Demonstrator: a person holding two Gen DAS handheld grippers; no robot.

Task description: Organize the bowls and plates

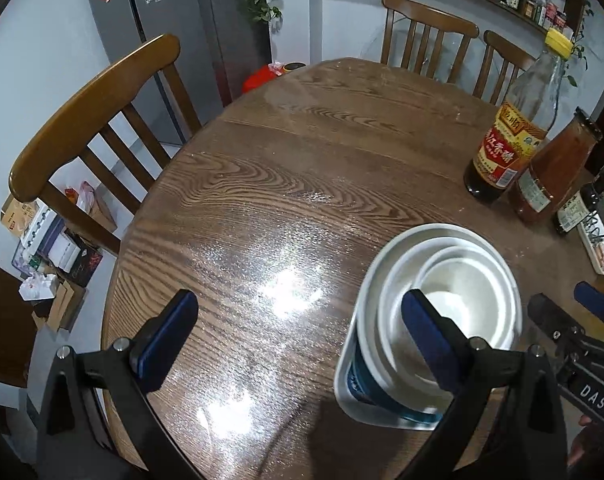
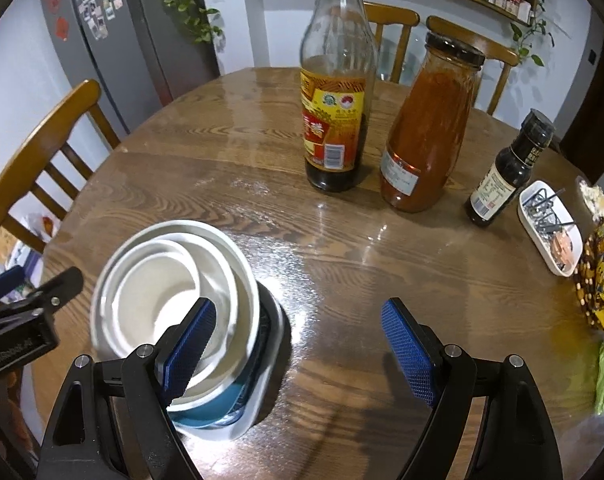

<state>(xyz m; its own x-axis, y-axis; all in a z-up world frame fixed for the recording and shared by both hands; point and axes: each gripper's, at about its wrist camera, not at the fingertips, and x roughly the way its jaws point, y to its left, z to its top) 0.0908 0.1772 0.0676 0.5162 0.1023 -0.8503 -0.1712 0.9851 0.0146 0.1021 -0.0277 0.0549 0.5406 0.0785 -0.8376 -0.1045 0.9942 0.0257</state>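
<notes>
Bowls (image 1: 453, 300) sitting nested on table (image 1: 262, 200), near vinegar (image 2: 335, 92). L gripper (image 1: 298, 344) & R gripper (image 2: 298, 344) hovering beside bowls, both gaping wide, gripping nothing.

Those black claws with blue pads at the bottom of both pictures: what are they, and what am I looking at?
They are hand-held grippers, one in each of a person's hands, each with a camera looking along its fingers. One picture is from the left gripper, the other from the right gripper. Both are open and hold nothing. On the round wooden table sits a stack of white bowls nested on a teal bowl and a white tray. Farther back stand a vinegar bottle, a jar of red sauce and a small dark bottle.
</notes>
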